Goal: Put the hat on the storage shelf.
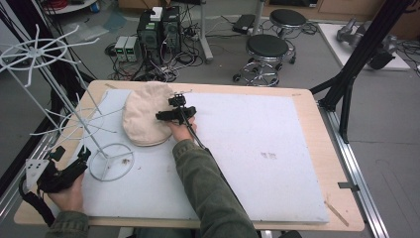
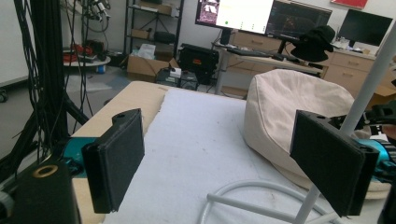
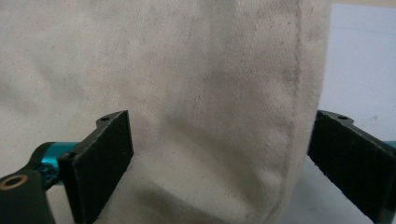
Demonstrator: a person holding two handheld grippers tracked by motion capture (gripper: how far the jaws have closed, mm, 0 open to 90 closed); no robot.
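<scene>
A cream cloth hat [image 1: 144, 115] lies on the white mat at the back left. My right gripper [image 1: 163, 116] is at the hat's right edge and stands open. In the right gripper view the hat's stitched edge [image 3: 261, 107] lies between the two black jaws of that gripper [image 3: 224, 163], and the pads are apart from the cloth. My left gripper [image 1: 74, 161] is held at the table's front left corner, open with nothing in it. In the left gripper view its jaws [image 2: 224, 163] frame the mat, with the hat [image 2: 289, 105] ahead to the right.
A white wire hat stand [image 1: 59, 89] rises at the left on a ring base [image 1: 111, 161], just ahead of my left gripper; its pole [image 2: 369, 88] crosses the left gripper view. The white mat [image 1: 257, 148] covers most of the wooden table [image 1: 324, 144]. Stools and computers stand beyond.
</scene>
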